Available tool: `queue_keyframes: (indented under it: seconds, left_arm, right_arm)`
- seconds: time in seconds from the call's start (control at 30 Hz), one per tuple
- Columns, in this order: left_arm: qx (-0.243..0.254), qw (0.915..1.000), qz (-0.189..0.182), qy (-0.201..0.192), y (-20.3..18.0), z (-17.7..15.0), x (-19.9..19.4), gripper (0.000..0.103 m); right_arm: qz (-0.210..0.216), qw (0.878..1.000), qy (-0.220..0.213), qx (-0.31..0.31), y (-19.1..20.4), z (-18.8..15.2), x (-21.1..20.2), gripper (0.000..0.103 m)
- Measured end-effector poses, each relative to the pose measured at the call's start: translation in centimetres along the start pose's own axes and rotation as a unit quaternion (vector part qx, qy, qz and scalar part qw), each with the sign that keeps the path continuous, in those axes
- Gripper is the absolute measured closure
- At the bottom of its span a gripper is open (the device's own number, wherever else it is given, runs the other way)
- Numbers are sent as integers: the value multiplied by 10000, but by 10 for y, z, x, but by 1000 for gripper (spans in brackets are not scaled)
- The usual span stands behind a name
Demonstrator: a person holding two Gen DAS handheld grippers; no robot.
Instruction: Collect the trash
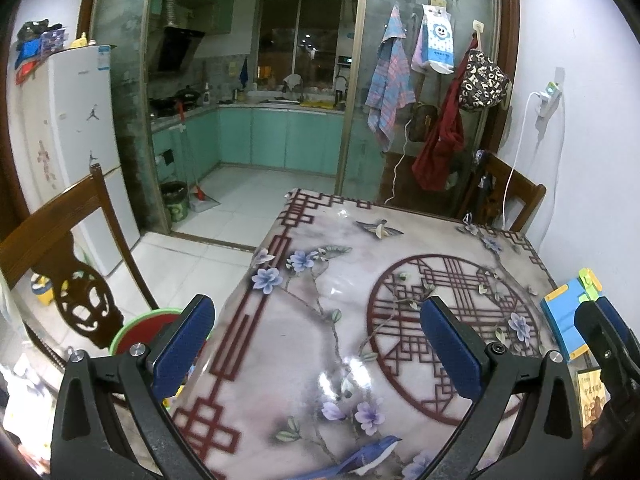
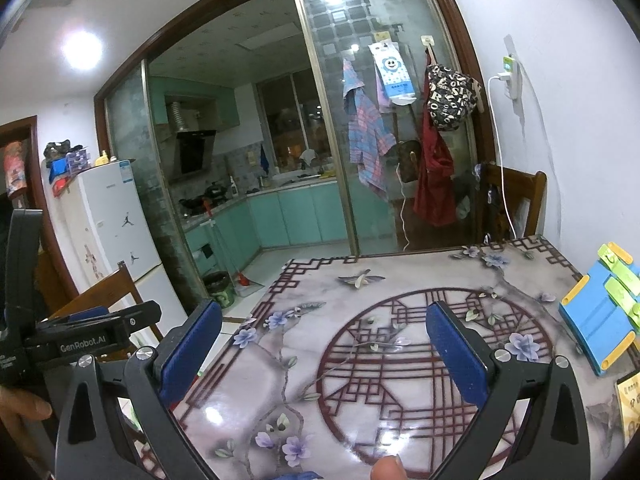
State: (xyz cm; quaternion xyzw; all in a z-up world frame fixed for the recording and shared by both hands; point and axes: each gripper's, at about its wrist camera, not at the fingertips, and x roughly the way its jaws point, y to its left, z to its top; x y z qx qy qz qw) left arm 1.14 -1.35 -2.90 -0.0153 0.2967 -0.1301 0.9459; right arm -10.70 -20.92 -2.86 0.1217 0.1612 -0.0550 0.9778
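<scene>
My left gripper (image 1: 318, 340) hovers open over the near left part of the table (image 1: 304, 360), which wears a glossy flower-and-lattice cloth. Nothing sits between its blue pads (image 1: 188, 344). My right gripper (image 2: 324, 350) is open too, above the round red lattice pattern (image 2: 420, 368), and holds nothing. Each gripper shows at the edge of the other's view, side by side. A dark green bin (image 1: 175, 202) stands on the kitchen floor beyond the table's far left corner, also seen as the bin (image 2: 219, 284). A fingertip (image 2: 386, 468) shows at the bottom edge.
A blue, yellow and green stand (image 2: 600, 312) sits at the table's right edge by the wall. Wooden chairs stand at the left (image 1: 60, 240) and far right (image 2: 516, 204). A white fridge (image 1: 76, 140) is at the left. A glass sliding door (image 2: 380, 140) with hanging cloths half closes the kitchen.
</scene>
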Motion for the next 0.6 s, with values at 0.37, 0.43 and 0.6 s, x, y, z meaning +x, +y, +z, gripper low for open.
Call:
queue_keyframes:
  seconds: [0.37, 0.43, 0.6]
  left_arm:
    - [198, 9997, -25, 139, -20, 7, 19, 0]
    - [221, 9995, -74, 196, -23, 8, 25, 0]
    - [255, 9987, -258, 359, -33, 5, 41, 0]
  right_arm:
    - [-160, 9997, 87, 163, -29, 3, 13, 1]
    - [-196, 9995, 114, 201, -34, 4, 16, 1]
    - [-332, 9989, 231, 254, -49, 1, 24, 1]
